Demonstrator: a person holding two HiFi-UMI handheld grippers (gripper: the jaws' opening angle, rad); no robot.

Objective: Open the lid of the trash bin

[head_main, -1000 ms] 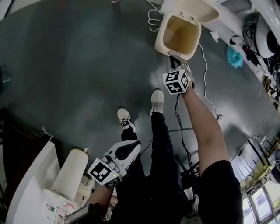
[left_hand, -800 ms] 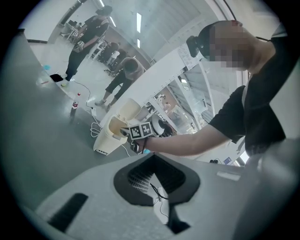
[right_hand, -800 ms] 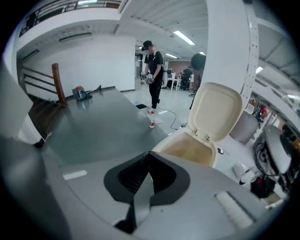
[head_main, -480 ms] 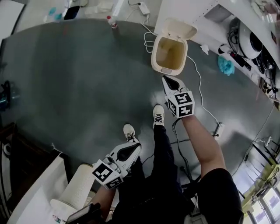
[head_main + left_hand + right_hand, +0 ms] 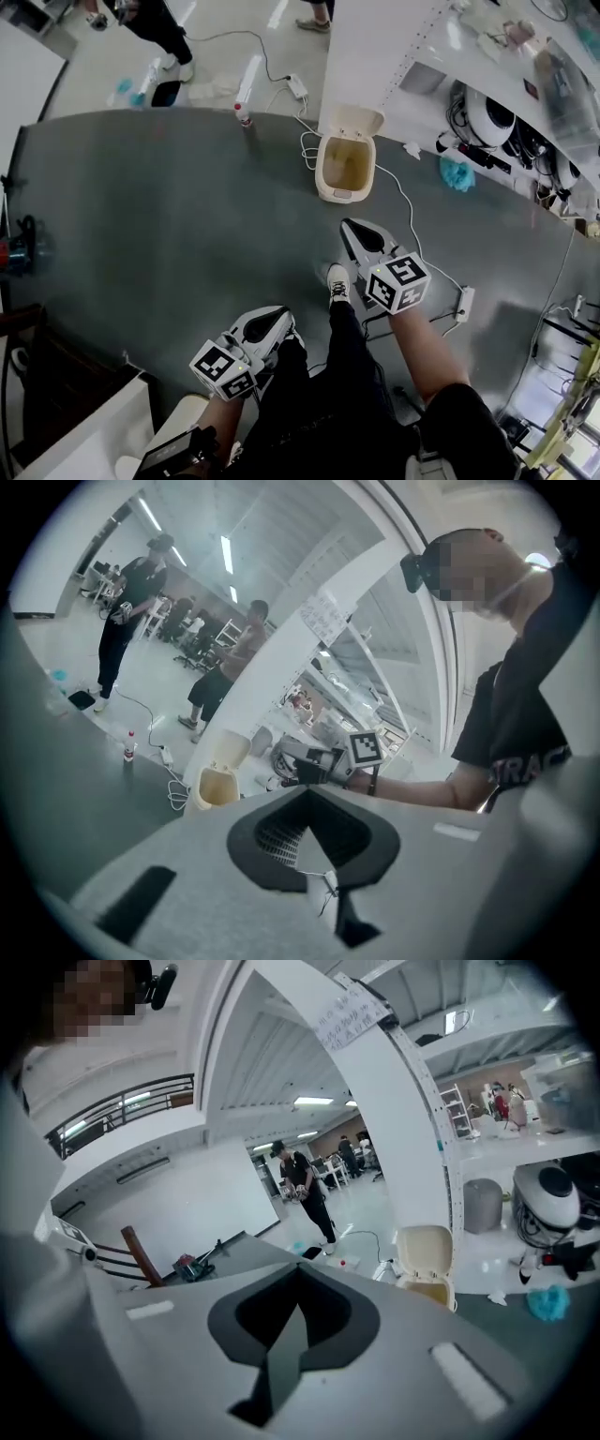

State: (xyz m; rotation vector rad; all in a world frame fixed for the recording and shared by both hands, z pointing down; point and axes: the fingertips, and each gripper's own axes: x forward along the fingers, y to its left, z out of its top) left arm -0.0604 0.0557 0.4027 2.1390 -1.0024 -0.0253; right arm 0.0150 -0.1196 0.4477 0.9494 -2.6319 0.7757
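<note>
The cream trash bin (image 5: pixel 346 166) stands on the dark floor mat with its lid (image 5: pixel 352 120) tipped up and back and its inside showing. My right gripper (image 5: pixel 352 231) is shut on nothing and hangs well short of the bin, pointing toward it. Lower left, by the person's legs, my left gripper (image 5: pixel 269 324) is held shut and empty. The right gripper view shows the open bin (image 5: pixel 427 1277) ahead of the closed right gripper (image 5: pixel 296 1324). The left gripper view has the bin (image 5: pixel 214 787) small and far, past the closed left gripper (image 5: pixel 314 844).
White cables (image 5: pixel 309 141) and a power strip (image 5: pixel 462 302) lie on the floor by the bin. A bottle (image 5: pixel 243 114) stands at the mat's far edge. A blue cloth (image 5: pixel 457 173) and a white machine (image 5: pixel 487 117) sit right. People (image 5: pixel 127 611) stand beyond.
Both grippers have risen; the right one has pulled up and back from the bin's front rim. The bin looks smaller and farther, its lid still up.
</note>
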